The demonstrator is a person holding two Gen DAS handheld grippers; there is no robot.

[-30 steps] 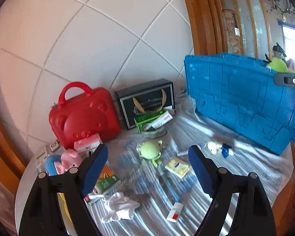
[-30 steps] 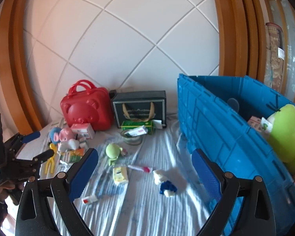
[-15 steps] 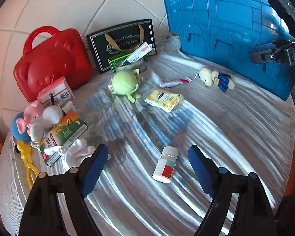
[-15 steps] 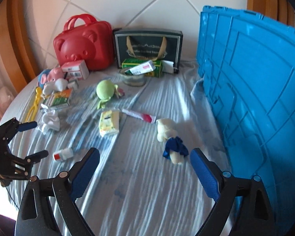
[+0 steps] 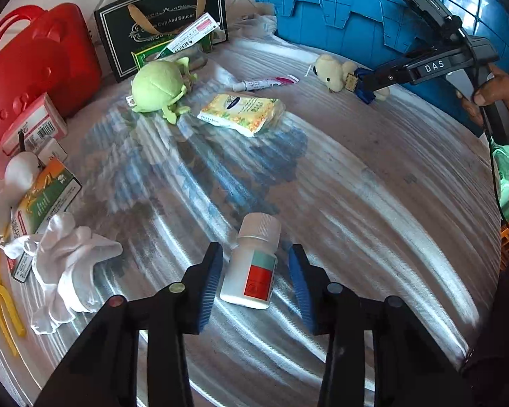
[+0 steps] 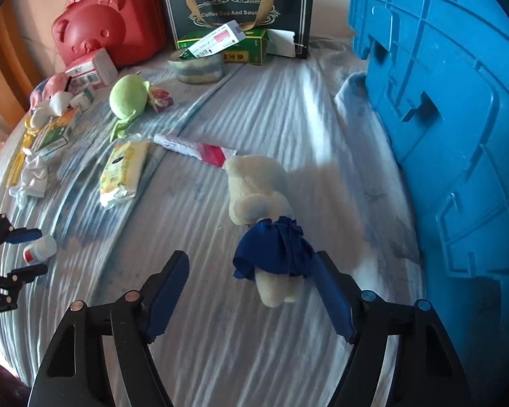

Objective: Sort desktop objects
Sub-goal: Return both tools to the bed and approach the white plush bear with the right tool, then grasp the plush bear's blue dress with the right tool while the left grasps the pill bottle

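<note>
Two grippers work over a round table draped in a striped cloth. The left gripper points steeply down with its jaws closing around a white pill bottle that lies on its side, cap pointing away; a gap shows on each side, so the pads are not yet pressing it. In the right wrist view this bottle sits at the near left edge between the left tool's blue tips.

The right gripper is also closing, its fingers straddling a cream bear in a blue dress that lies head-away near the middle of the table; the right pad is close against the dress (touching or not, I cannot tell), while the left pad stands clear. A hand holds this tool at the right of the left wrist view.

Just beyond the bear's head lies a tube, and left of that a yellow tissue pack. Farther left are a green plush, a white crumpled cloth and a green-orange box. At the far edge stand a red case and a dark gift bag. A blue crate fills the right side.
</note>
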